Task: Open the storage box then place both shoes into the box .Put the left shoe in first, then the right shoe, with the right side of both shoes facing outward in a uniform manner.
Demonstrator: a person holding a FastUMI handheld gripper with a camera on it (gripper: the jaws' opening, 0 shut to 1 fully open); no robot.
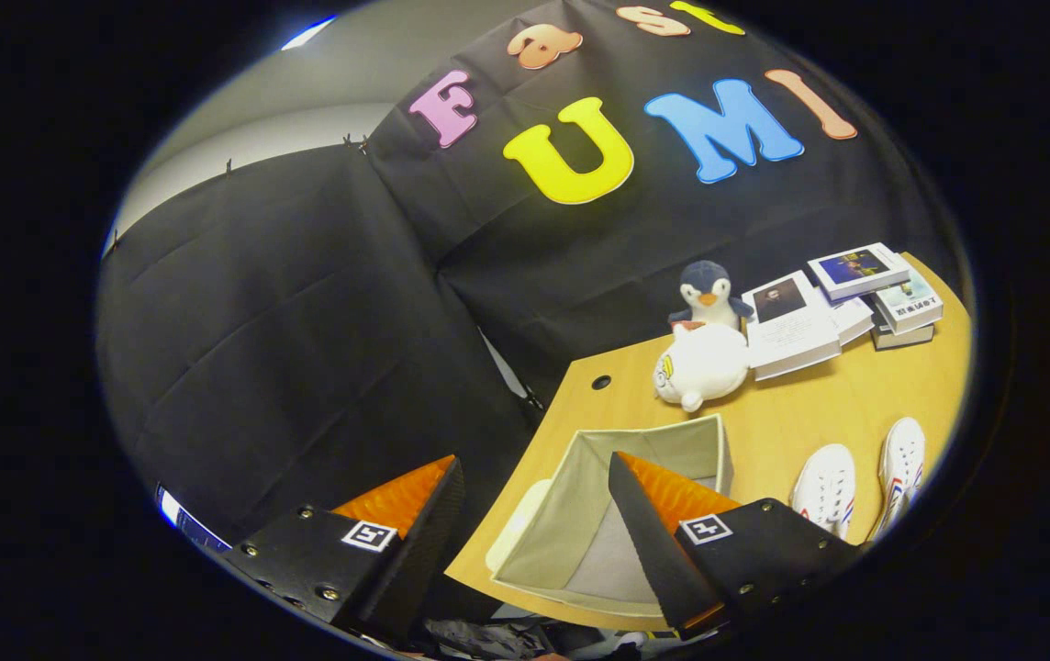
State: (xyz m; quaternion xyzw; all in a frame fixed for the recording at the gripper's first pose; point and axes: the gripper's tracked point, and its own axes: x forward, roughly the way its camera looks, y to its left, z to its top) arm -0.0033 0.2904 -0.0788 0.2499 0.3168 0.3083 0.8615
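A beige fabric storage box (663, 441) stands open on the wooden table (819, 413), near its corner, with its inside bare. Its lid (514, 528) leans against the box's outer side by the table edge. Two white shoes with red and blue stripes lie side by side beyond the right finger: one shoe (826, 487) nearer the box, the other shoe (901, 468) farther out. My gripper (534, 496) is open with nothing between its fingers. It hovers above the table edge, and its right finger overlaps the box opening.
Behind the box lie a white plush toy (701, 365) and a penguin plush (707, 292). Books (842, 308) are stacked at the back of the table. A cable hole (600, 381) sits near the table's edge. The floor below the table edge holds dark clutter.
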